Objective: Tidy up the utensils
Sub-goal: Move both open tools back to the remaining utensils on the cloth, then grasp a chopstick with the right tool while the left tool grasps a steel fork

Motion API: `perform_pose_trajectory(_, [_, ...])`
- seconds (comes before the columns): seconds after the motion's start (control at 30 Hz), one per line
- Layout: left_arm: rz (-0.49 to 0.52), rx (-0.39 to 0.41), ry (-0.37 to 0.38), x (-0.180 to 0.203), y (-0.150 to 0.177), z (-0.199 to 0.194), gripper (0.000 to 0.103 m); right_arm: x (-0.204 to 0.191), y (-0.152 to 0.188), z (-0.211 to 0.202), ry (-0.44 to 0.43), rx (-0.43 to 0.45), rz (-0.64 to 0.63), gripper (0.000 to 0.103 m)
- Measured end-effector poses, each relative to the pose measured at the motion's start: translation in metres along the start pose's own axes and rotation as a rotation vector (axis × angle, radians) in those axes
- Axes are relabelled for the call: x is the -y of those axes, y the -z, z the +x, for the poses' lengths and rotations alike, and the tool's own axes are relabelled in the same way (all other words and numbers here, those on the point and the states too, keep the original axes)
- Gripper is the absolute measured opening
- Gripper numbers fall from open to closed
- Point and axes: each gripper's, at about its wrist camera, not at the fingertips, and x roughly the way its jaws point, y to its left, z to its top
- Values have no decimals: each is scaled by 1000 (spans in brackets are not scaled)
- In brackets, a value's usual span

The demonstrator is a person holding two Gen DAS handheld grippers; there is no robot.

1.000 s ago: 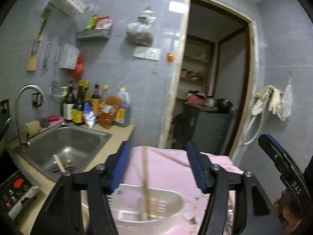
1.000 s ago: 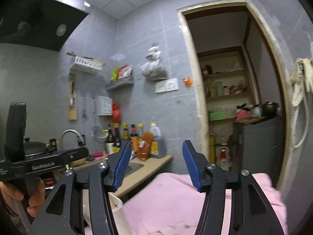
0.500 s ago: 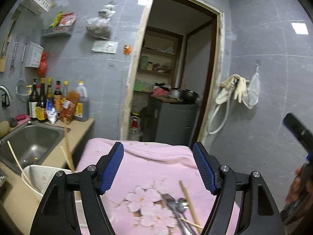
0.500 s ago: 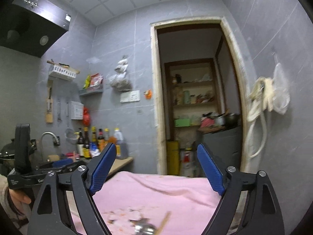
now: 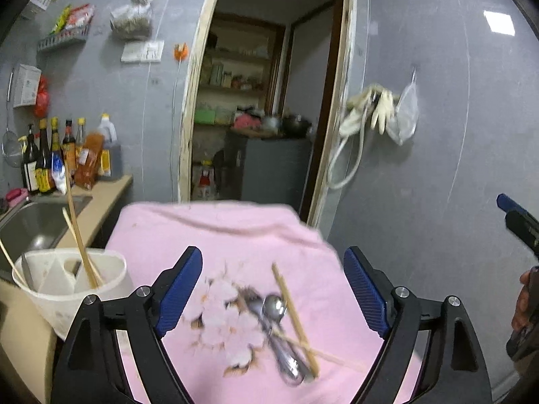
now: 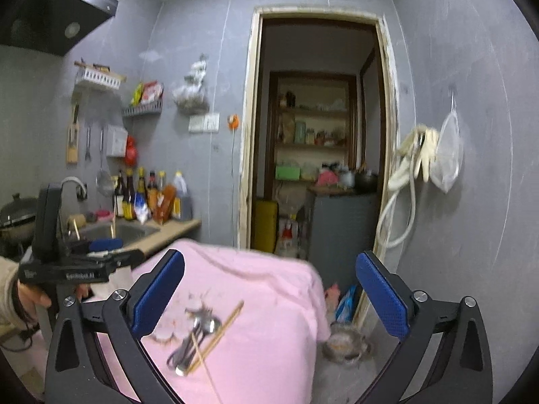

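A small pile of utensils lies on the pink flowered cloth point(image 5: 235, 235): metal spoons point(image 5: 274, 306) and wooden chopsticks point(image 5: 291, 313), seen again in the right wrist view as spoons point(image 6: 198, 330) and chopsticks point(image 6: 222, 326). A white divided utensil holder point(image 5: 67, 289) stands at the cloth's left edge with several chopsticks upright in it. My left gripper point(image 5: 273, 291) hovers over the pile, jaws opening, nothing between them. My right gripper point(image 6: 269, 294) is above the cloth, jaws opening wide and empty.
A steel sink point(image 5: 30, 225) and a row of sauce bottles point(image 5: 54, 161) sit on the counter at left. An open doorway point(image 6: 316, 134) leads to a pantry. A metal bowl point(image 6: 343, 343) lies on the floor by the table's right edge.
Both grippers swung right, away from the sink and holder, and tilted down toward the cloth, bringing the utensil pile into view. Both sets of jaws widened.
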Motion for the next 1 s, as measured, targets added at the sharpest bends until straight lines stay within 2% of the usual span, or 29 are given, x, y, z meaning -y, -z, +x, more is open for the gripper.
perform_pose_trajectory(0.23, [17, -192, -80, -13, 44, 43, 82, -15, 76, 55, -70, -197, 29, 102])
perform_pose_trajectory(0.33, [24, -262, -101, -19, 59, 60, 82, -26, 101, 81, -116, -295, 1, 96])
perform_pose_trajectory(0.4, [17, -308, -102, -23, 66, 72, 82, -35, 115, 98, -147, -368, -28, 84])
perform_pose_trajectory(0.47, [12, -343, -99, -26, 71, 80, 82, -43, 125, 113, -171, -434, -59, 78])
perform_pose_trajectory(0.6, [20, -399, -86, -29, 78, 97, 81, -55, 141, 128, -212, -519, -123, 58])
perform_pose_trajectory(0.67, [24, -415, -74, -29, 82, 103, 80, -60, 147, 135, -219, -559, -154, 52])
perform_pose_trajectory(0.77, [25, -441, -45, -28, 84, 115, 73, -61, 158, 144, -225, -613, -173, 45])
perform_pose_trajectory(0.87, [14, -475, -23, -28, 85, 129, 58, -61, 163, 150, -230, -643, -176, 38])
perform_pose_trajectory(0.97, [-8, -511, 1, -29, 85, 145, 42, -62, 161, 152, -224, -635, -198, 14])
perform_pose_trajectory(1.0, [-14, -520, 5, -30, 85, 149, 38, -62, 162, 153, -223, -639, -196, 10])
